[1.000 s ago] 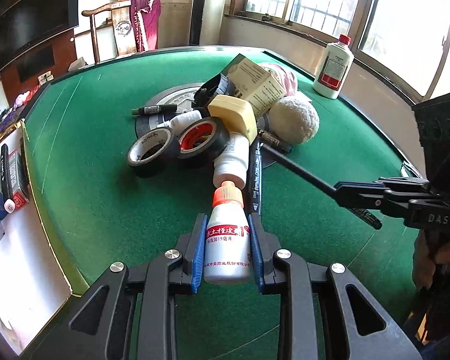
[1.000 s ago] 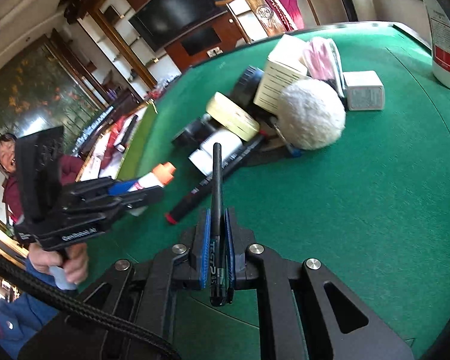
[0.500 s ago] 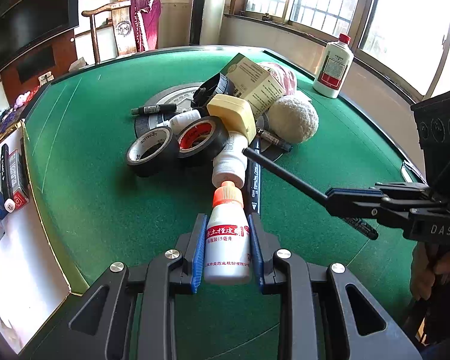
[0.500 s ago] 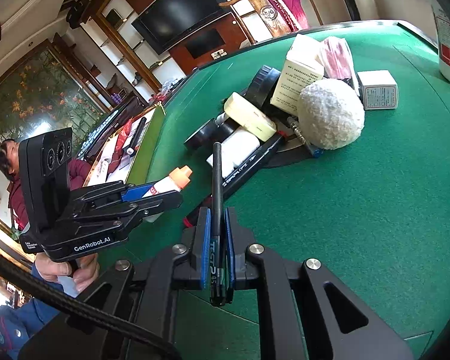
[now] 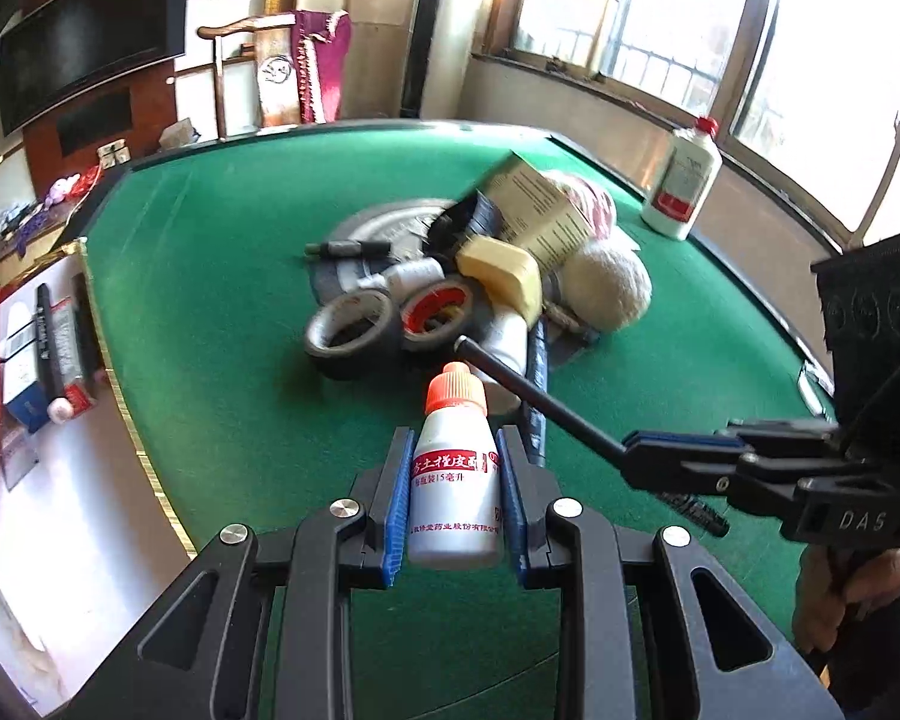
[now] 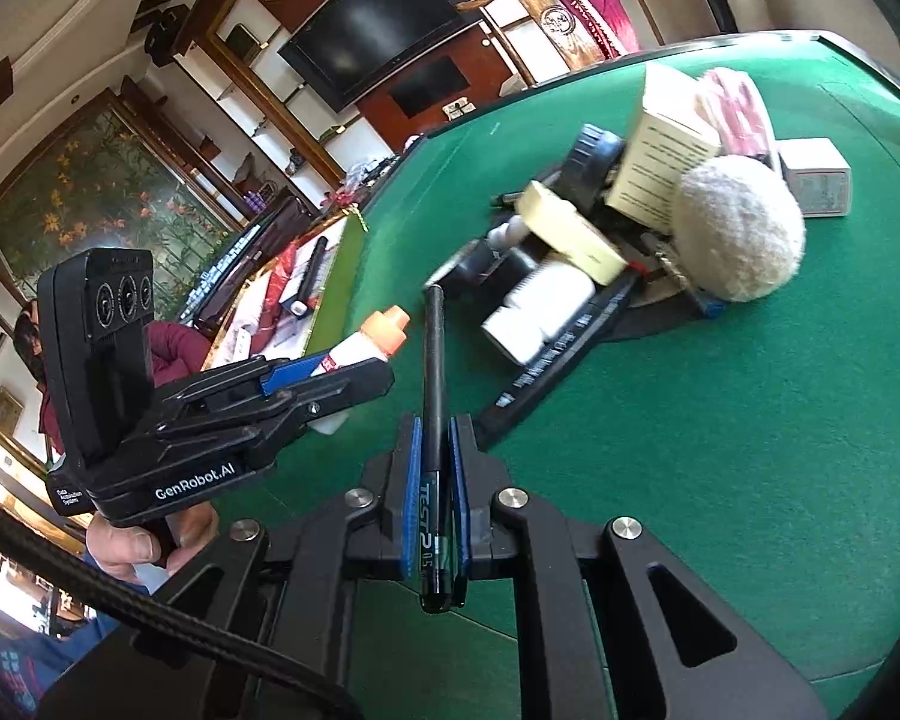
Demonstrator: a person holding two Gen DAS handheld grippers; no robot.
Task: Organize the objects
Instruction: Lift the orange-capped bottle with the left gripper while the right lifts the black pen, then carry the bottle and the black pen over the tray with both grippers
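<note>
On the near side of the green table [image 5: 222,276], both grippers are full. The left gripper [image 5: 455,486] is closed a little way on a small white bottle [image 5: 455,480] with an orange cap, which stands up between the blue pads. The right gripper [image 6: 433,480] is squeezed tight on a thin black pen [image 6: 433,384]. The pen's long side points away from the hand, toward the pile.

The pile [image 5: 480,276] sits in the middle of the table, farther off than both tools. It has tape rolls, a yellow block, a fluffy white ball and a box. On the far left, off the green, a white tray [image 5: 36,348] holds pens and tubes in a row.

I think both things should go to that tray. It lies to the left, so the left hand looks nearer.
</note>
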